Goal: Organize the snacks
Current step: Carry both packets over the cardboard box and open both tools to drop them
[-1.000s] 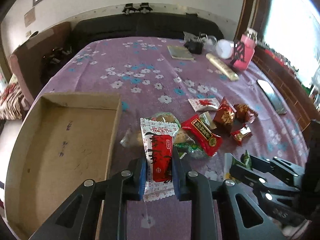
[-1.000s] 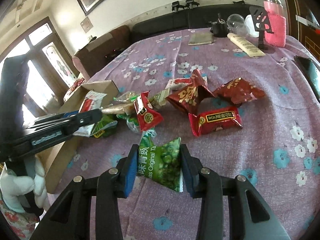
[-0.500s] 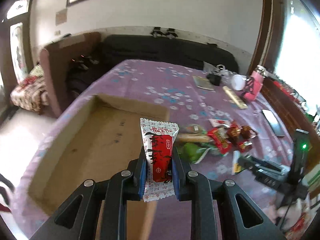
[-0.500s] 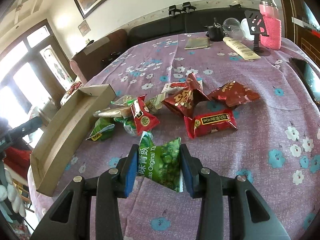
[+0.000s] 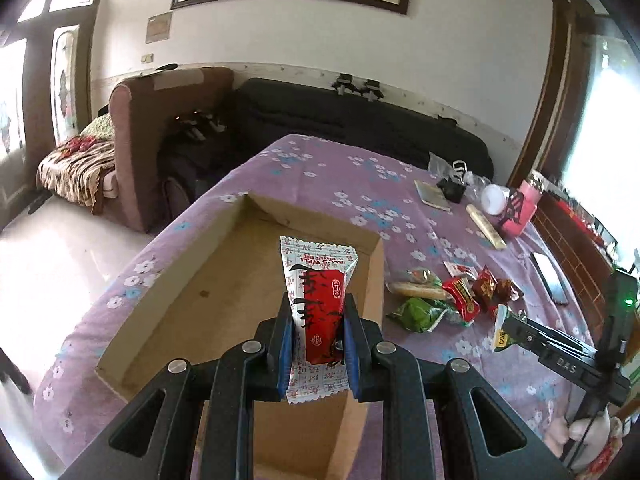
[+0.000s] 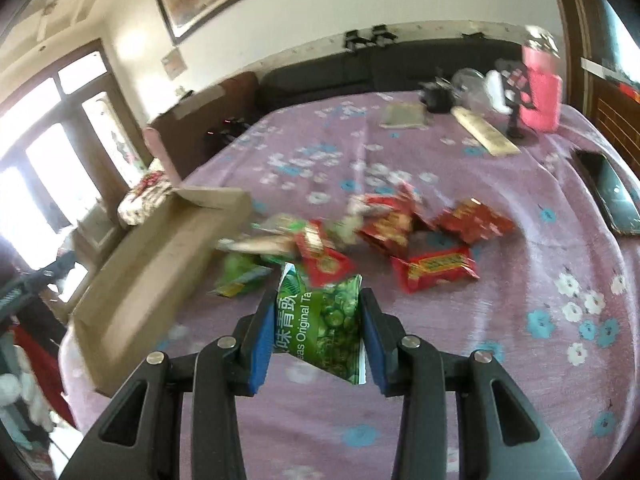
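My left gripper (image 5: 316, 320) is shut on a white and red snack packet (image 5: 318, 304), held above the near right part of a shallow cardboard box (image 5: 208, 292). My right gripper (image 6: 318, 320) is shut on a green pea snack bag (image 6: 324, 320), lifted over the purple flowered cloth. That gripper also shows at the right of the left wrist view as the right gripper (image 5: 506, 330). A heap of red and green snack packets (image 6: 384, 240) lies on the cloth beyond it, right of the cardboard box (image 6: 160, 264). The right wrist view is blurred.
A phone (image 6: 612, 196) lies at the table's right edge. At the far end stand a pink bottle (image 6: 542, 92), a phone stand (image 6: 516, 100), a cream tube (image 6: 484, 132), a small book (image 6: 404, 116) and a black object. A brown armchair (image 5: 160, 132) and dark sofa (image 5: 360, 120) sit behind.
My left gripper carried the white and red packet leftward from the snack heap to above the box. My right gripper lifted the green bag off the cloth.
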The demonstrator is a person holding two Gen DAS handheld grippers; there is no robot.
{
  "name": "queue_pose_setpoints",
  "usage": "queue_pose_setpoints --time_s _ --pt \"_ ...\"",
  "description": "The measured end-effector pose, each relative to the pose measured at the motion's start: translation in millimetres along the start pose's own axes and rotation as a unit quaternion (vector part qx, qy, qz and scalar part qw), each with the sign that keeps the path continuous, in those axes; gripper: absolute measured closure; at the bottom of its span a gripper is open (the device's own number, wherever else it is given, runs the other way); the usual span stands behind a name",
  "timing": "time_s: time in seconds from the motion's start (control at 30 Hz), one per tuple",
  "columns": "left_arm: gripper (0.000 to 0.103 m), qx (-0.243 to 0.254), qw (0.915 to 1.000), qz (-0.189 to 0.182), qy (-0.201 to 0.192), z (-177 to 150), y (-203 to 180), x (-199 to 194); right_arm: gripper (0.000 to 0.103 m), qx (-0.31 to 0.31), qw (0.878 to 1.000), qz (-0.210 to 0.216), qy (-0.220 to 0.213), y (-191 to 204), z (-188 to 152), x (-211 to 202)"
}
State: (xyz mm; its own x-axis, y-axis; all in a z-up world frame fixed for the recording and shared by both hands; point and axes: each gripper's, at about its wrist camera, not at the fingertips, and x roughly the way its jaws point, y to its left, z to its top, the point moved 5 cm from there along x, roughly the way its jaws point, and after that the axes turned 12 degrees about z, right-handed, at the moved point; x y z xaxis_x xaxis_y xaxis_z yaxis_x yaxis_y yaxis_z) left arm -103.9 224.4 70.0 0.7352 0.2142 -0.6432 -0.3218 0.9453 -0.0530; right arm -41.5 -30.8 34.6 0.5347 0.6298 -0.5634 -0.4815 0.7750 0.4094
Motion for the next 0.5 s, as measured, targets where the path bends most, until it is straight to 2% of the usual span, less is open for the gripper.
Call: queue_pose_setpoints --time_s 0.27,0.5 --pt "0.081 -0.036 0.9993 0.009 0.008 -8 38 3 0.064 -0.054 0.996 0.066 0.030 91 5 28" --pt "0.081 -0.069 0.9968 0.037 0.018 -17 82 15 0.064 -0.079 0.990 0.099 0.067 150 -4 66"
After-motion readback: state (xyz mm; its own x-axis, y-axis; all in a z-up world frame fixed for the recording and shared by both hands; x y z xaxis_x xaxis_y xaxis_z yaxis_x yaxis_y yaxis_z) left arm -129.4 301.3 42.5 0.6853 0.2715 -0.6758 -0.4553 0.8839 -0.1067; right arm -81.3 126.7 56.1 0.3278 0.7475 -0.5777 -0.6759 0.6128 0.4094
